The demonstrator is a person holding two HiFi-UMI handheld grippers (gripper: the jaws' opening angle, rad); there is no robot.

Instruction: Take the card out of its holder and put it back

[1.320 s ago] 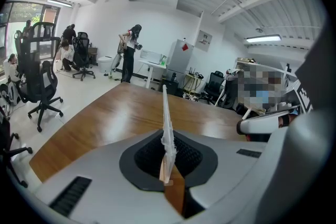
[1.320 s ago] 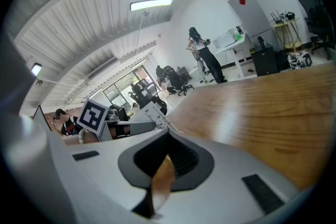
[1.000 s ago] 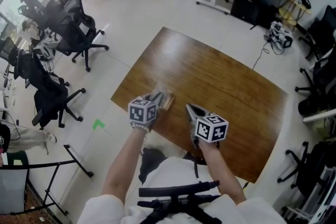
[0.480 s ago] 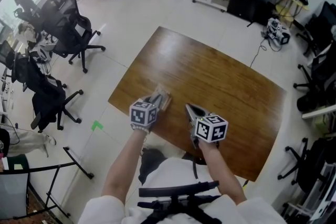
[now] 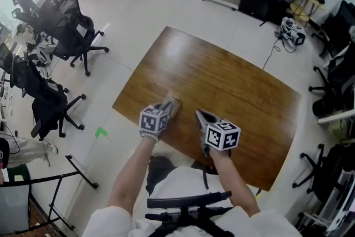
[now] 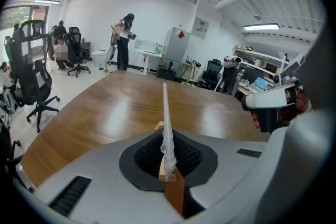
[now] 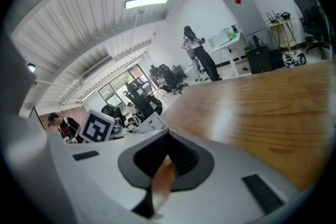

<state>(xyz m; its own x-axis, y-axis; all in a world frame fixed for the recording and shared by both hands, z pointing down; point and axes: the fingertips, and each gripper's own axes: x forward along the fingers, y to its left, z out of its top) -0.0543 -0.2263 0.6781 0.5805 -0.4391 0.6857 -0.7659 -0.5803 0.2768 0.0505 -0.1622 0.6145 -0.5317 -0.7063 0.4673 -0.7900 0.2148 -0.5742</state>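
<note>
Since the left hand-held gripper is clamped on the clear card holder over the near edge of the wooden surface, a tan card seemingly inside, and the right hand-held gripper is closed on nothing, the card looks either undrawn or already returned — the pictures cannot settle which. Office chairs ring the pale floor.

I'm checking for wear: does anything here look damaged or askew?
The clear card holder, pinched edge-on in the left hand-held gripper, looks crinkled and ragged where the jaws clamp it; higher up, its edge runs straight. Nothing else stands out.
</note>
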